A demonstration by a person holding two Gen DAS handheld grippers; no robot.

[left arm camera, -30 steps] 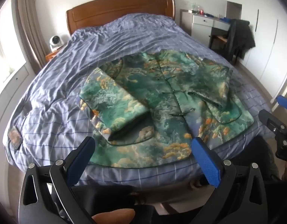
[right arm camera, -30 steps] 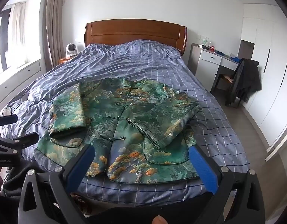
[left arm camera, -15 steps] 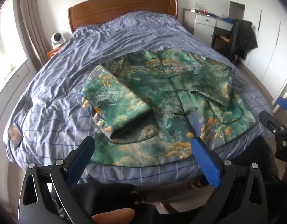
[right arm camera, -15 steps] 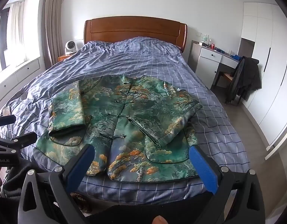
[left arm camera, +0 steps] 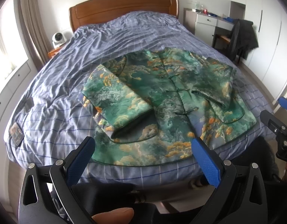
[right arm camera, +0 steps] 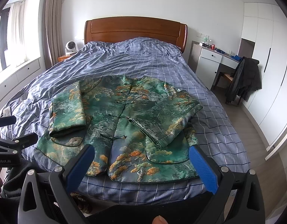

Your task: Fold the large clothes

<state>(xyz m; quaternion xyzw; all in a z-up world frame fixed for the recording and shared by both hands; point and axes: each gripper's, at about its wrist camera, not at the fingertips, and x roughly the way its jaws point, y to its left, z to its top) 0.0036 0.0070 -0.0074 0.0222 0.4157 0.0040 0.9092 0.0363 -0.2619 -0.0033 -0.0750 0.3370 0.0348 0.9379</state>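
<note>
jacket [right arm camera: 124, 123]: woven cloth w/ slight satin sheen, green/orange cloud print, dark piped edges. bed cover [right arm camera: 136, 56]: soft matt cloth, blue check, creased. headboard [right arm camera: 136, 29]: polished wood, semi-gloss. left gripper [left arm camera: 143, 149] & right gripper [right arm camera: 141, 155]: matt black plastic frames, metal screw heads, blue fingertips [left arm camera: 206, 164] w/ fine dimpled rubbery texture. desk [right arm camera: 210, 59]: smooth white fronts.

Left gripper [left arm camera: 141, 150] held low with blue-padded jaws spread wide and empty, right gripper [right arm camera: 141, 157] level beside it, jaws likewise wide apart, a fingertip [left arm camera: 113, 215] showing beneath the left one
</note>
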